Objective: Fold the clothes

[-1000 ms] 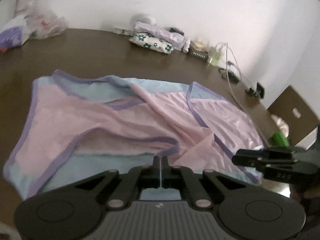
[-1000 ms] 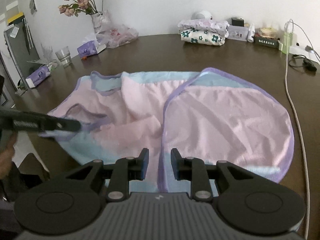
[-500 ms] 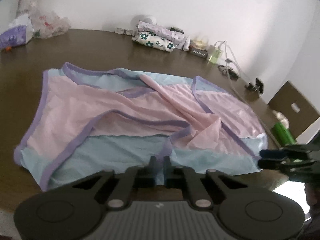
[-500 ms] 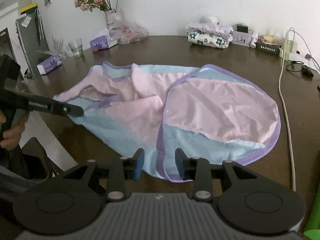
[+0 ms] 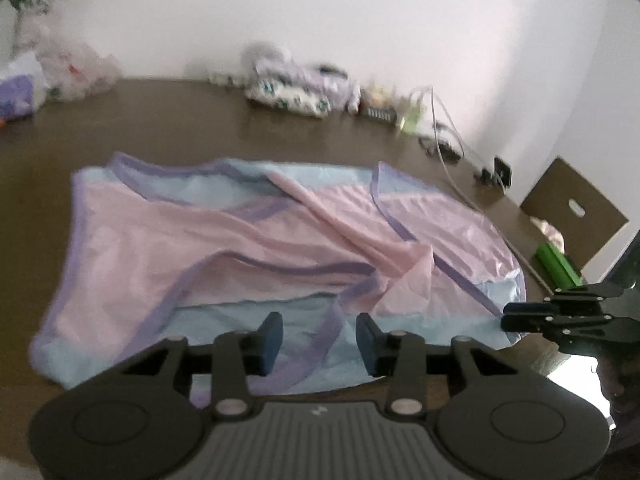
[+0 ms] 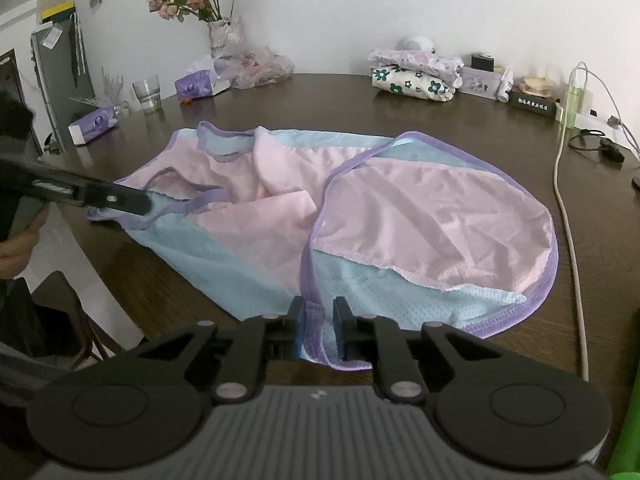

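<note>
Your left gripper [image 5: 319, 338] was pinched shut, now its jaws are wide apart | your right gripper [image 6: 319, 327] closed in a bit around the purple hem at 6 o'clock | the pink and blue garment [image 6: 400, 204] slid nearer you

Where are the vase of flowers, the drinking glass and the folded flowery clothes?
vase of flowers [image 6: 221, 36], right wrist view, vase body.
drinking glass [image 6: 147, 93], right wrist view, its side.
folded flowery clothes [image 6: 412, 84], right wrist view, lower bundle.

Counts, placed relative to the worktop [image 6: 460, 120]: 1 pink-blue garment [image 6: 400, 208] spread mid-top, 2 folded clothes stacked [image 6: 414, 76] at far edge, 2 purple tissue packs [image 6: 94, 124], 1 glass [image 6: 147, 92], 1 flower vase [image 6: 220, 38], 1 white cable [image 6: 568, 216] along right side.
</note>
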`<action>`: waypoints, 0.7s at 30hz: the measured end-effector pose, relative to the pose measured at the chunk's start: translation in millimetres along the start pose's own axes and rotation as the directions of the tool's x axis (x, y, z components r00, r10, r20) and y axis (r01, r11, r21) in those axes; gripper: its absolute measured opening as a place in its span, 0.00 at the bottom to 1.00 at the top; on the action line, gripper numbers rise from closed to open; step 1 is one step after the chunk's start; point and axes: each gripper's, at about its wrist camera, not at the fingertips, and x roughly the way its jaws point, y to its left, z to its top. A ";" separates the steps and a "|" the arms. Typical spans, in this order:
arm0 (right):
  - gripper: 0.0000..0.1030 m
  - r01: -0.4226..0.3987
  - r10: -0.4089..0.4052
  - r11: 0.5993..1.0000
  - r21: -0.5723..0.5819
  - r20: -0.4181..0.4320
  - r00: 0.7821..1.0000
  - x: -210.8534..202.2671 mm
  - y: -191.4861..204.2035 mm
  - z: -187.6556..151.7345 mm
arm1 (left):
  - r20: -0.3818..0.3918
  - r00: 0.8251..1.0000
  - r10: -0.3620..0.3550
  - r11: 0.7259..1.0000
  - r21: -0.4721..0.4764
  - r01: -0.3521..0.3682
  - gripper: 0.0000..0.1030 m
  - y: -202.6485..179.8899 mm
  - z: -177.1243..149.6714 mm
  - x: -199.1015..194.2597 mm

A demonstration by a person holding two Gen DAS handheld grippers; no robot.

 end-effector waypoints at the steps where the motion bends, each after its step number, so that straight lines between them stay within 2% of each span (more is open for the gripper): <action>1: 0.14 -0.001 0.001 1.000 0.004 0.002 1.000 0.3 -0.1 -0.7 | -0.005 1.000 -0.007 1.000 0.000 0.007 0.33 -0.3 0.1 4.7; 3: 0.14 -0.002 0.002 1.000 0.013 0.006 1.000 0.8 -0.5 -2.0 | -0.017 1.000 -0.020 1.000 0.000 0.020 0.04 0.0 -0.3 9.2; 4: 0.14 -0.003 0.003 1.000 0.016 0.011 1.000 0.7 -0.8 -2.8 | -0.027 0.999 -0.030 1.000 -0.008 0.030 0.03 0.6 -1.1 9.5; 10: 0.06 -0.003 0.001 0.999 0.043 0.050 0.999 -3.2 -7.1 -2.8 | 0.047 0.997 -0.057 0.996 -0.065 0.060 0.02 -2.7 -19.1 -34.6; 15: 0.06 -0.013 0.013 1.000 0.026 0.029 1.000 -4.0 -10.0 0.4 | 0.016 0.999 -0.043 0.999 0.023 0.043 0.04 -15.7 -42.5 -46.4; 18: 0.14 -0.047 0.047 0.999 0.002 0.004 0.999 -4.6 -8.9 1.4 | 0.016 0.998 -0.062 0.998 0.013 0.062 0.13 -14.5 -40.5 -46.3; 19: 0.22 -0.058 0.058 0.998 -0.007 0.008 0.998 -5.7 -8.1 1.5 | 0.017 0.997 -0.069 0.998 0.009 0.069 0.23 -14.1 -39.8 -46.3; 20: 0.24 -0.063 0.063 0.998 -0.016 0.011 0.998 -5.8 -6.8 1.2 | 0.021 0.997 -0.074 0.997 0.005 0.073 0.43 -13.7 -38.3 -46.1; 21: 0.24 -0.067 0.068 0.997 -0.026 0.014 0.998 -5.8 -5.4 0.9 | 0.031 0.997 -0.072 0.997 0.001 0.072 0.52 -13.5 -35.7 -44.3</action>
